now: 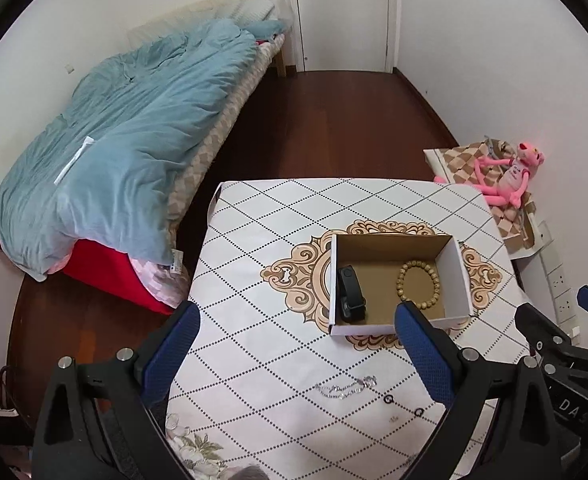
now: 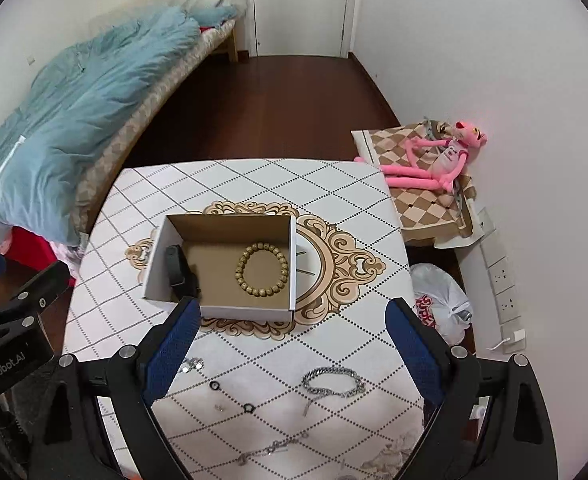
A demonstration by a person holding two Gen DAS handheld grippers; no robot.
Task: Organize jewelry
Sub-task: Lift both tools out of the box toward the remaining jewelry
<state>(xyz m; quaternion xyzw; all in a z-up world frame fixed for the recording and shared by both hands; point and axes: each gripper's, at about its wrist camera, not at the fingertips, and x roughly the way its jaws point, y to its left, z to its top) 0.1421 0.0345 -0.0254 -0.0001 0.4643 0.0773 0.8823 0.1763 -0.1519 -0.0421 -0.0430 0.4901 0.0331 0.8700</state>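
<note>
A white cardboard box (image 1: 460, 276) (image 2: 156, 264) stands open on the patterned table. Inside lie a black wristband (image 1: 350, 292) (image 2: 178, 268) and a wooden bead bracelet (image 1: 419, 285) (image 2: 262, 269). On the table in front lie a silver chain bracelet (image 2: 333, 382), a thin silver chain (image 1: 344, 387) (image 2: 272, 449), two small black rings (image 1: 389, 399) (image 2: 214, 386) and a small stud (image 2: 220, 408). My left gripper (image 1: 298, 344) is open and empty above the table's near left. My right gripper (image 2: 290, 340) is open and empty above the loose jewelry.
A bed with a blue duvet (image 1: 126, 140) stands left. A pink plush toy (image 2: 438, 160) sits on a checked cushion at the right wall. A white plastic bag (image 2: 442, 300) lies beside the table (image 2: 350, 216). Wall sockets (image 2: 502, 276) are on the right.
</note>
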